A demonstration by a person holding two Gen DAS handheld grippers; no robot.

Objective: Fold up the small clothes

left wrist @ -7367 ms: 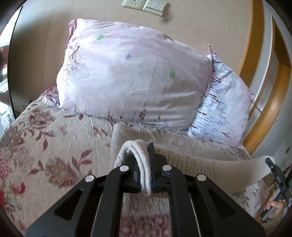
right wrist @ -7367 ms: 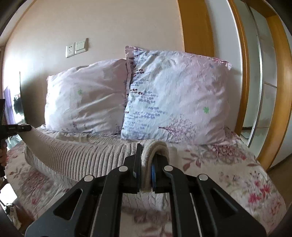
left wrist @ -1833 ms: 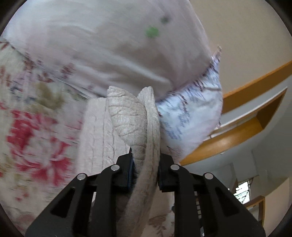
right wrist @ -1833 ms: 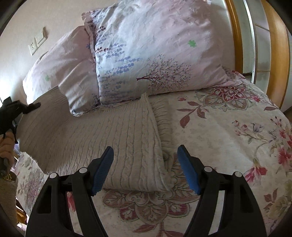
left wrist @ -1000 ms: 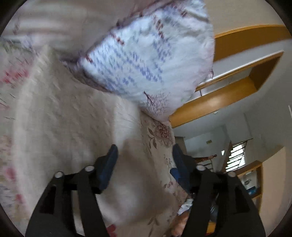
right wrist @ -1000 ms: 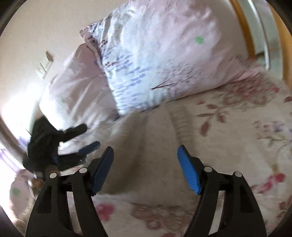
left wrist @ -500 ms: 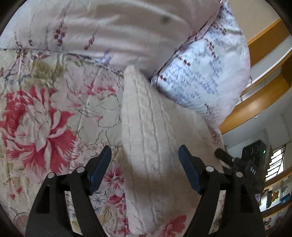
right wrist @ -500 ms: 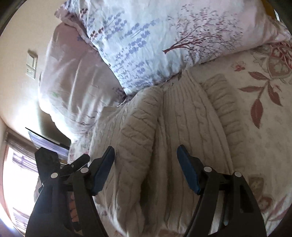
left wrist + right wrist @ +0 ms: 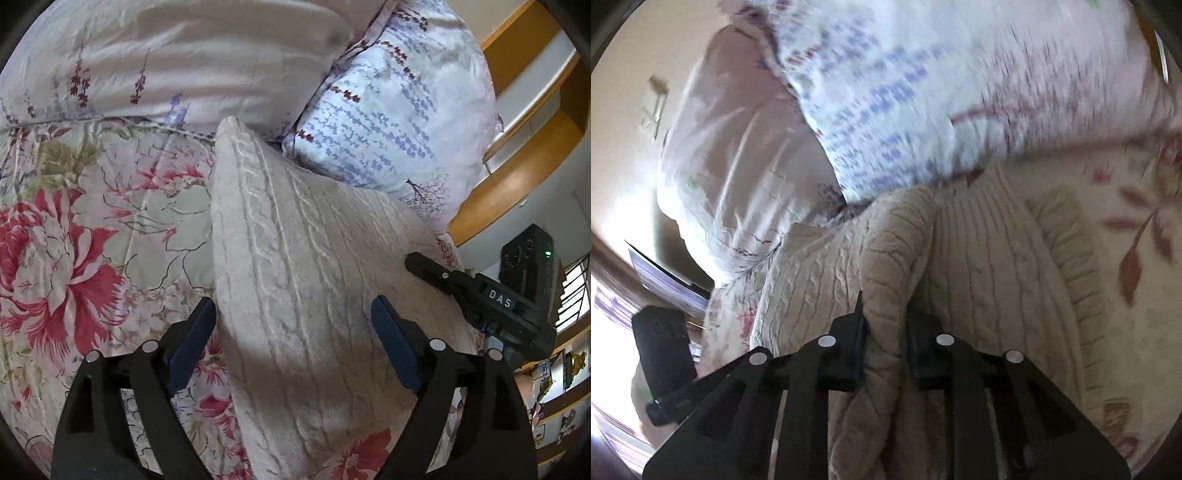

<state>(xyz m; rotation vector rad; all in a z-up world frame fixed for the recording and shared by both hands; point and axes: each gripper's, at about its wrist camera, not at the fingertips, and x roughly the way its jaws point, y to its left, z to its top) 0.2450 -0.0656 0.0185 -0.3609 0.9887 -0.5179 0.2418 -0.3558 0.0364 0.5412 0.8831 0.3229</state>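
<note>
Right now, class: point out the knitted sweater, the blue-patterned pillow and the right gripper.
knitted sweater (image 9: 295, 258), left wrist view: cable-knit top face.
blue-patterned pillow (image 9: 388, 110), left wrist view: printed front.
right gripper (image 9: 884, 332), right wrist view: between its fingertips, closing on a sweater fold.

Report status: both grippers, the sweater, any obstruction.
Left gripper opening, astride cream cable-knit sweater, not gripping. Right gripper closing on sweater fold. Floral pillows crowd the far edge.

A cream cable-knit sweater (image 9: 295, 280) lies folded lengthwise into a long band on the floral bedspread (image 9: 92, 240), its far end against the pillows (image 9: 388, 122). On its right side a raised fold (image 9: 886, 266) of the knit stands up in a ridge, pinched at its near end; a ribbed edge shows beside it.
</note>
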